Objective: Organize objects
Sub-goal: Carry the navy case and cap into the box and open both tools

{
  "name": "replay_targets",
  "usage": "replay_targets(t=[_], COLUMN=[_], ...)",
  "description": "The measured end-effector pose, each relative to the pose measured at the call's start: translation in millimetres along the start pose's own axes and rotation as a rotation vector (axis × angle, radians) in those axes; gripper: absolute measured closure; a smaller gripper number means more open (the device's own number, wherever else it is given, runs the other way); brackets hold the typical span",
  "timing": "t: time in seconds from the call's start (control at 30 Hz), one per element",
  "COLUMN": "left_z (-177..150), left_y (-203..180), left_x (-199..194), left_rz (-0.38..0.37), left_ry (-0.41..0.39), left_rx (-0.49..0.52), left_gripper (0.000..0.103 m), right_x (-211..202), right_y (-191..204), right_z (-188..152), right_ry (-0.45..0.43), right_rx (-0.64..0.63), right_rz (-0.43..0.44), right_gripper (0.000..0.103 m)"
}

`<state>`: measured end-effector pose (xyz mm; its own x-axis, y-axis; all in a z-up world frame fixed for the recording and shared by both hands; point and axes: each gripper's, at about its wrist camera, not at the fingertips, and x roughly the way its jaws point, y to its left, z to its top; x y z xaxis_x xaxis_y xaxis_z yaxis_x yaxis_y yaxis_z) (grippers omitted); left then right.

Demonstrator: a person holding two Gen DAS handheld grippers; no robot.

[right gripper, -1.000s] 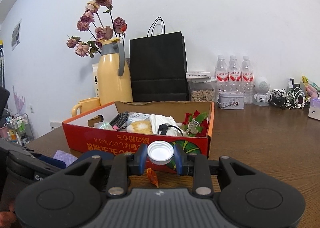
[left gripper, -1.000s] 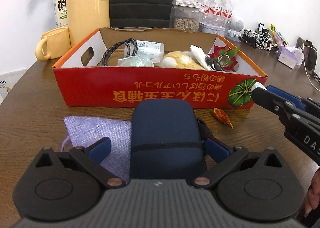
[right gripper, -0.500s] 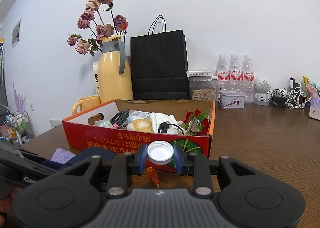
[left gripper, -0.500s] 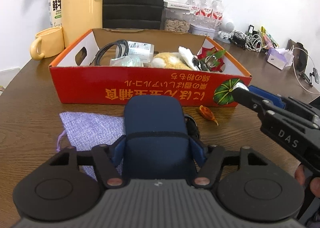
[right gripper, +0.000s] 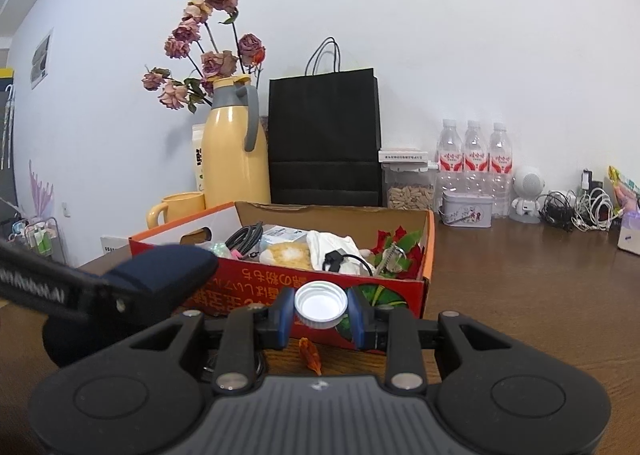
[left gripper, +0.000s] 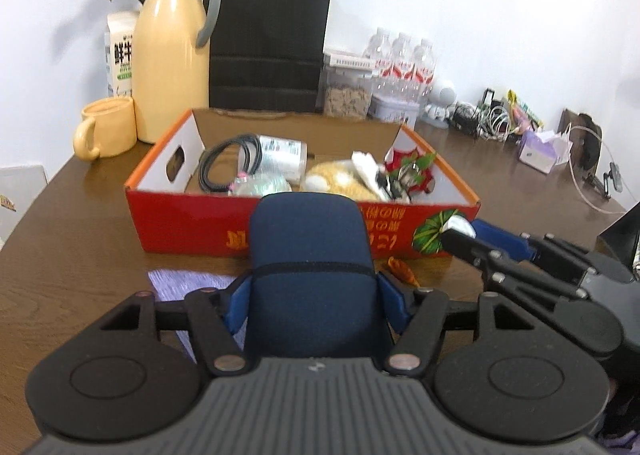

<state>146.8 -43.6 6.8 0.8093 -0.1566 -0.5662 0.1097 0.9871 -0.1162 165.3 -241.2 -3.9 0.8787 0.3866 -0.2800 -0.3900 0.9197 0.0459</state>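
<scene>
1. We see the navy case (left gripper: 310, 275) sitting squarely between the fingers (left gripper: 236, 305) of the left gripper (left gripper: 312, 295), whose blue pads press its two sides; it is raised off the counter (left gripper: 80, 255), in front of the red box (left gripper: 192, 223).
2. From the right wrist view the same navy case (right gripper: 160, 267) shows at the left, clamped in the left gripper, its tip level with the near wall of the red box (right gripper: 248, 283).
3. The left fingers are partly spread, as wide as the case, and pinch it.
4. The white bottle cap (right gripper: 321, 304) sits between the fingers (right gripper: 285, 311) of the right gripper (right gripper: 321, 313), open side towards the camera; those fingers stand narrow and pinch the cap on both sides, just before the front of the box.
5. In the left wrist view the right gripper (left gripper: 464, 233) reaches in from the right, the cap (left gripper: 460, 225) at its tip by the box's front corner.
6. A lilac pouch (left gripper: 180, 285) lies on the counter under the case, and a small orange scrap (right gripper: 310, 353) lies by the box front.
7. The box holds a coiled black cable (left gripper: 224, 163), a plush toy (left gripper: 336, 179) and red-and-green foliage (left gripper: 412, 171).
</scene>
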Motion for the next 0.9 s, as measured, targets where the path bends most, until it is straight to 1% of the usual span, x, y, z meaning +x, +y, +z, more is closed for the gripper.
replay_targets(t=[0.13,0.27,0.4,0.53,0.7,0.8,0.87,0.9], left_z=[14,35,61,84,104,105,100,97], left_y=[3,5,7,16,30,36,43,45], left_x=[-8,-10,-3,16,57,84,98,105], left_rz=[-0.001,-0.004,0.004,0.029,0.058,0.075,0.078,0.084], left_ry=[-0.047,-0.103,-0.154,-0.19,-0.204,-0.201,-0.205,-0.193], left_rx=[-0.005,-0.011,-0.013,-0.03,-0.086,-0.092,-0.109,-0.107], left_gripper=[0.037,0.037,0.037,0.037,0.037,0.037,0.037,0.037], right_x=[-6,-3,11,39,85,109,117,121], right_y=[3,6,11,12,9,1,-4,-7], right_z=[13,35,59,77,90,83,76,72], right_ry=[-0.042,-0.083,-0.114,-0.121,-0.104,-0.06,-0.028,-0.011], right_rx=[-0.004,-0.013,-0.032,-0.028,-0.002,0.026,0.036,0.043], right_rz=[0.016,0.02,0.019,0.004,-0.027,-0.033,-0.031,-0.027], right_gripper=[0.076,0.076,0.076,0.076,0.076,0.076,0.076,0.076])
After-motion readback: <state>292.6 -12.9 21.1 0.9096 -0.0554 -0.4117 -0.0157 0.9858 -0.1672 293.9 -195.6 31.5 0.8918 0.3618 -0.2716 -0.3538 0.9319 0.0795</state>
